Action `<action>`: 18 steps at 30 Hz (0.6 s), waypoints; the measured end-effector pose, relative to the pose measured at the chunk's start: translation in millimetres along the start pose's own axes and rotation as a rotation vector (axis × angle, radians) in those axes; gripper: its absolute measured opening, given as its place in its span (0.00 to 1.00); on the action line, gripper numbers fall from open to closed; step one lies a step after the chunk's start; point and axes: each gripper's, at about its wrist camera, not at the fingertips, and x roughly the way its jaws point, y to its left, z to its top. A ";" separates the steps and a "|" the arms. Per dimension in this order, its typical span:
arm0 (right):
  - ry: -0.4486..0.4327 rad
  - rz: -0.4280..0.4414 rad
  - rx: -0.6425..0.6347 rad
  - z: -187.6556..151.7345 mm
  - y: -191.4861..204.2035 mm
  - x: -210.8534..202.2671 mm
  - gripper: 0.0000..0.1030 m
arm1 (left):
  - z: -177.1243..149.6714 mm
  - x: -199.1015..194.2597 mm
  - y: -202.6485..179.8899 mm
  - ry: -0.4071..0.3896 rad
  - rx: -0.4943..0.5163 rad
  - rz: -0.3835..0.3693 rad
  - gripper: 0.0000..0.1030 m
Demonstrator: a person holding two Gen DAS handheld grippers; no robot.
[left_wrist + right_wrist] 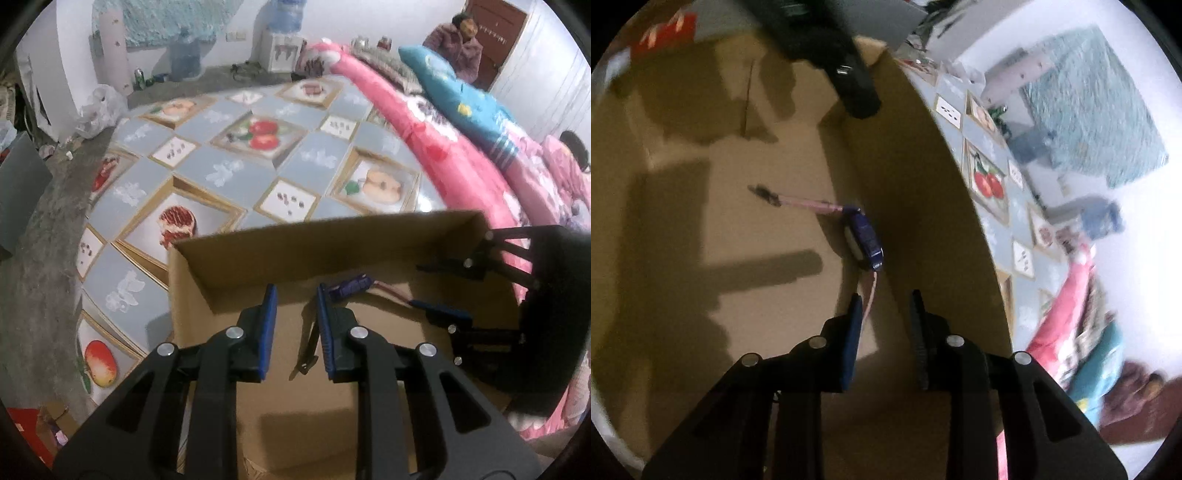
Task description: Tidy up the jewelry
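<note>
A watch with a dark blue face [866, 240] and a thin pink strap [809, 203] lies on the floor of an open cardboard box [332, 236], close to its far wall. My left gripper [296, 295] hangs over the box, open, with a narrow gap; the face [351, 286] lies just beyond its right finger. The strap's dark end [306, 347] shows below that gap, untouched. My right gripper [885, 295] is open too. The pink strap runs along the inner side of its left finger [853, 332], with no pad pressing on it. From the left wrist it appears at the right [417, 284].
The box stands on a bed sheet [229, 170] printed with fruit tiles. A pink quilt [424, 133] and a blue pillow [461, 99] lie to the right. A person [458, 40] sits at the back by a door. Water bottles [184, 55] stand by the far wall.
</note>
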 end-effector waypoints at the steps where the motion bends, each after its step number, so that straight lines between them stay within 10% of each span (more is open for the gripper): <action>1: -0.015 0.064 0.068 2.5 -13.7 -4.4 0.26 | -1.2 -10.6 0.7 -0.030 -0.001 -0.007 0.20; 9: -0.057 0.141 0.240 14.8 -48.0 -17.9 0.15 | -21.7 -76.2 20.3 -0.190 -0.063 -0.050 0.21; 18: 0.013 0.125 0.109 46.9 -24.4 44.6 0.11 | -92.3 -107.3 42.1 -0.237 -0.148 -0.160 0.21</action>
